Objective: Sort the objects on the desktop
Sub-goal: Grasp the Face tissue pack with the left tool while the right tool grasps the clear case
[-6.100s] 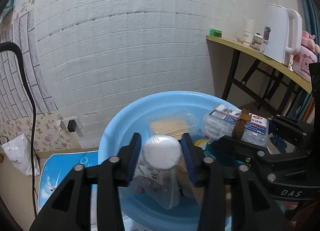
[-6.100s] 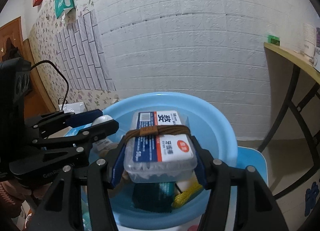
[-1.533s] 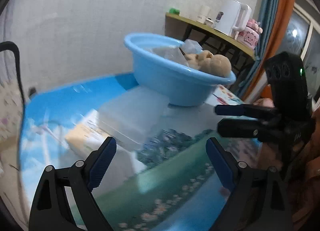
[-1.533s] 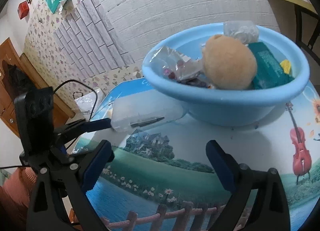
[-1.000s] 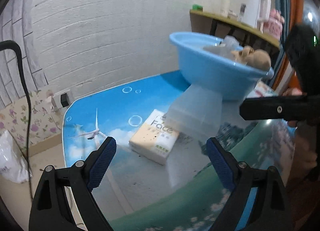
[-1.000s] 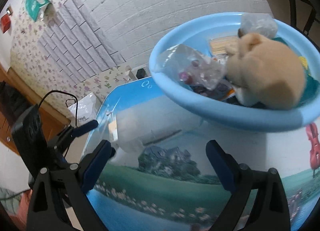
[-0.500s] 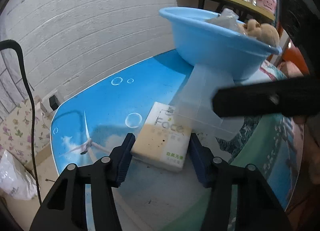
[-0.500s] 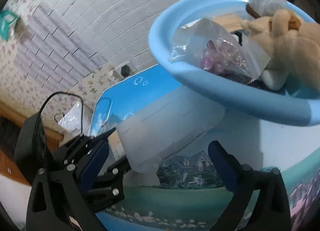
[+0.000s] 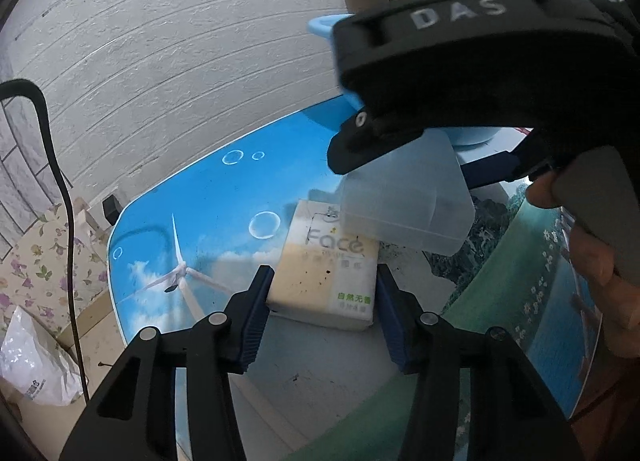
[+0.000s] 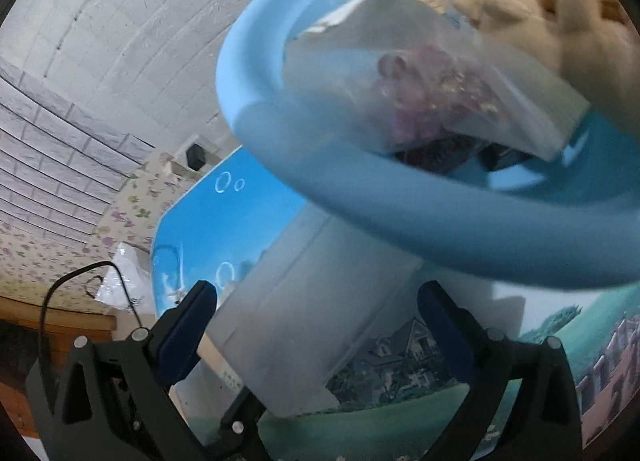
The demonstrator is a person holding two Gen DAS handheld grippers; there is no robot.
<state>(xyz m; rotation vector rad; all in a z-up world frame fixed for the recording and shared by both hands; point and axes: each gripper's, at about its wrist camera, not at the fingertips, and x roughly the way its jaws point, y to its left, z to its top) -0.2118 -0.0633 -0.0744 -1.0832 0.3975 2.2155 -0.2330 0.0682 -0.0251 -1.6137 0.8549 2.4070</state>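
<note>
A beige tissue pack (image 9: 324, 273) marked "Face" lies on the printed table cover (image 9: 208, 201). My left gripper (image 9: 322, 301) is closing on its near end, and the blue pads touch both sides. A translucent plastic box (image 9: 404, 205) rests partly on the pack's far end. My right gripper (image 10: 316, 321) stands wide open astride that box (image 10: 312, 321), pads clear of its sides. In the left wrist view the right gripper (image 9: 408, 177) looms over the box. Behind it stands the blue basin (image 10: 400, 213).
The basin holds a beige plush toy (image 10: 580, 33) and a clear bag of pink beads (image 10: 432, 93). A person's hand (image 9: 592, 253) grips the right tool. A black cable (image 9: 60, 181) and a white plastic bag (image 9: 32, 365) lie left, off the table's edge.
The left jaws have narrowed from wide open to the tissue pack's sides. The right gripper has swung down and rolled, and the translucent box now sits between its open fingers.
</note>
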